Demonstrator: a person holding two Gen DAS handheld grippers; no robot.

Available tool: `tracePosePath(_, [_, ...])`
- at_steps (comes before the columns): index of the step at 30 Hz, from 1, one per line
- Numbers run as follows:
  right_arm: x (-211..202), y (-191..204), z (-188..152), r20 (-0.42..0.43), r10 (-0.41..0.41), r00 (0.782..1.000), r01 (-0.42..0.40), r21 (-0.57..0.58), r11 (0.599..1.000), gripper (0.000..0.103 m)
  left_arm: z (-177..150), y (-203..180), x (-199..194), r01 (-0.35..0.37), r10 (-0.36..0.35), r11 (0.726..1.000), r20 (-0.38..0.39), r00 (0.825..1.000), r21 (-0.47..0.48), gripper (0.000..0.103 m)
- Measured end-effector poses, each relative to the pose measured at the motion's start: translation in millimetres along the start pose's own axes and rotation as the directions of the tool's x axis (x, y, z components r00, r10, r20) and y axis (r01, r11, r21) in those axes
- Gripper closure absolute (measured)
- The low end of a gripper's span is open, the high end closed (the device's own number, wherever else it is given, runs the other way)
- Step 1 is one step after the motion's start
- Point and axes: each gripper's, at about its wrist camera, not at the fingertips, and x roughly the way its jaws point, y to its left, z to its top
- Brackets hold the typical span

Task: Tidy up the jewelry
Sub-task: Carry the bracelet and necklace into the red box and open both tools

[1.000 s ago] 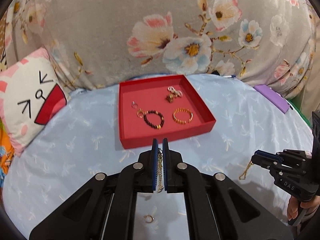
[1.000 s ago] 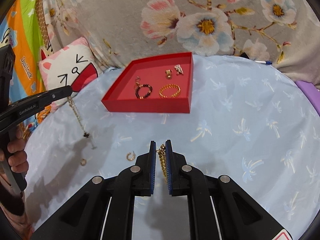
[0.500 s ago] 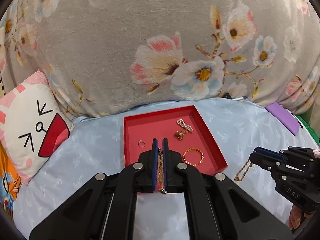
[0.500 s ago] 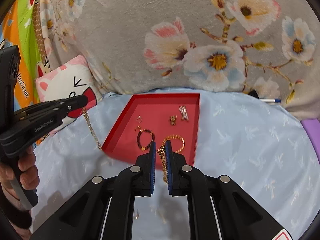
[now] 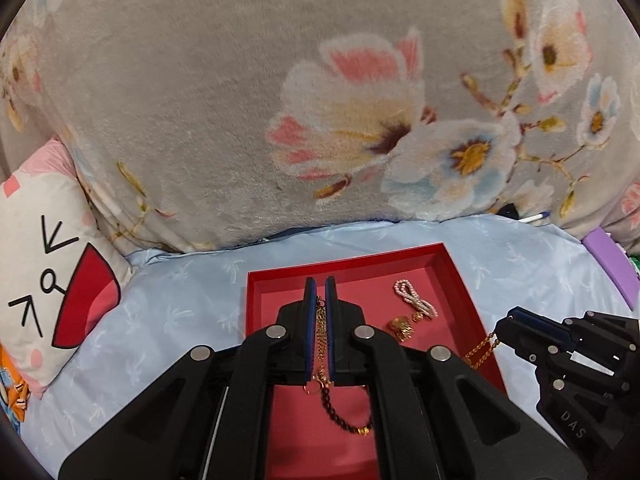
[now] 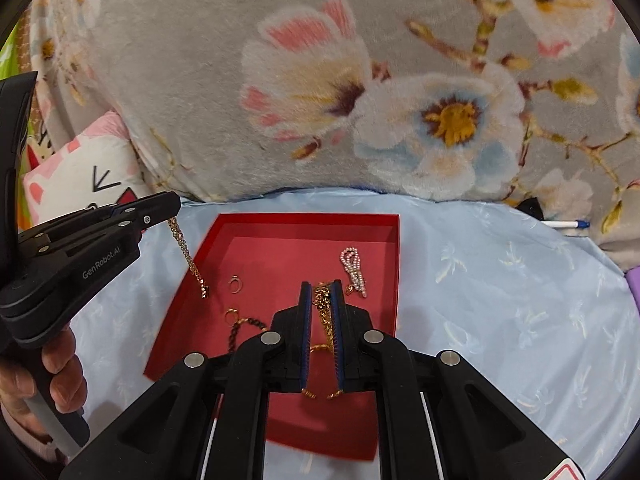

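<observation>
A red tray (image 5: pixel 256 308) (image 6: pixel 396 264) lies on the pale blue sheet. In it are a pearl piece (image 5: pixel 414 300) (image 6: pixel 354 266), a small gold clip (image 5: pixel 400 326), a dark bead bracelet (image 5: pixel 344 420) (image 6: pixel 240 330) and a small ring (image 6: pixel 235 285). My left gripper (image 5: pixel 320 284) (image 6: pixel 174 210) is shut on a gold chain (image 5: pixel 321 340) (image 6: pixel 188 252) that hangs over the tray's left part. My right gripper (image 6: pixel 321 288) (image 5: pixel 502 326) is shut on a second gold chain (image 6: pixel 322 312) (image 5: pixel 480 350) over the tray's right side.
A grey floral blanket (image 5: pixel 320 100) rises right behind the tray. A cat-face pillow (image 5: pixel 52 280) lies to the left. A purple box (image 5: pixel 612 268) and a pen (image 6: pixel 568 224) lie at the right. A hand (image 6: pixel 48 384) holds the left gripper's handle.
Both grippers have moved forward from above the sheet to above the red tray, each still holding its gold chain. The tray now looks much nearer.
</observation>
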Motion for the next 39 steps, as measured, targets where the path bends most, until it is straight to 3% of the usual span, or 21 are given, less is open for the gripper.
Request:
tracePosePath(9, [64,-16,-4,-0.084,-0.048,0.995,0.049,0.007,0.999,0.094,-5,-5,65,-0.017,0.017,1.0,-0.055,0.998,0.005,0.1])
tracePosePath(20, [77,-20,-7,-0.086,-0.062,0.994,0.063,0.0,0.998,0.092,-11,-6,89,-0.057,0.055,0.998,-0.078,0.995,-0.015,0.098])
tracePosePath(30, [26,-5,-22,-0.032,-0.033,0.999,0.032,-0.025,0.999,0.082,-23,6,53,-0.047,0.044,0.997,-0.052,0.998,-0.059,0.092])
tracePosePath(39, [-39,20,-85,-0.034,0.001,0.999,-0.003,-0.05,0.999,0.078,-66,8,-13,-0.053,0.051,0.998,-0.042,0.998,-0.046,0.092])
